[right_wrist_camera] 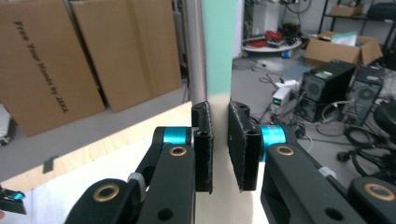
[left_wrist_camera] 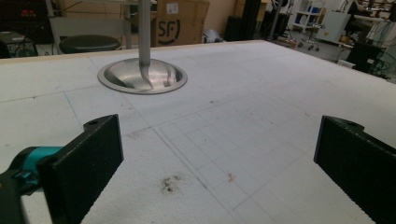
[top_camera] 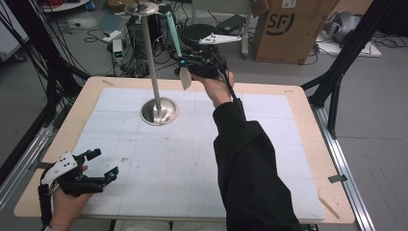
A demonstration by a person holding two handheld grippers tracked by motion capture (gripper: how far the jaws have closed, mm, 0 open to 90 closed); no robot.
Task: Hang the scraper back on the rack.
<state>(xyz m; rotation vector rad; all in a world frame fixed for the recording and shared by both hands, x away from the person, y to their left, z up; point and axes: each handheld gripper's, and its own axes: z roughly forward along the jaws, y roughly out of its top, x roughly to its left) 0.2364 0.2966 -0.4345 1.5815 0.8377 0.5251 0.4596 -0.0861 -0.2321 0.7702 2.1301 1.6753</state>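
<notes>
1. White gridded mat [top_camera: 192, 159] covers most of the wooden tabletop [top_camera: 91, 91]; faint stains show on it in the left gripper view.
2. Steel stand [top_camera: 152, 62] rises from a round dished base [top_camera: 159, 111] sitting on the mat toward the far edge, left of centre; a flat disc tops the pole.
3. Right gripper [top_camera: 185, 65] is held up in the air above the far edge of the tabletop, just right of the pole; black sleeve [top_camera: 250, 168] reaches forward across the mat.
4. Its jaws are nearly closed, clamped on a spatula [top_camera: 179, 53]; mint green handle points up, cream blade hangs below; in the right gripper view the handle passes between the pads [right_wrist_camera: 203, 149], just beside the pole.
5. Left gripper [top_camera: 98, 166] hovers at the near left corner of the tabletop, jaws spread wide, nothing between them; left hand [top_camera: 67, 204] grips it from below.
6. Cardboard box [top_camera: 288, 26] stands on the floor beyond the far edge; black stool [top_camera: 199, 33] near it.
</notes>
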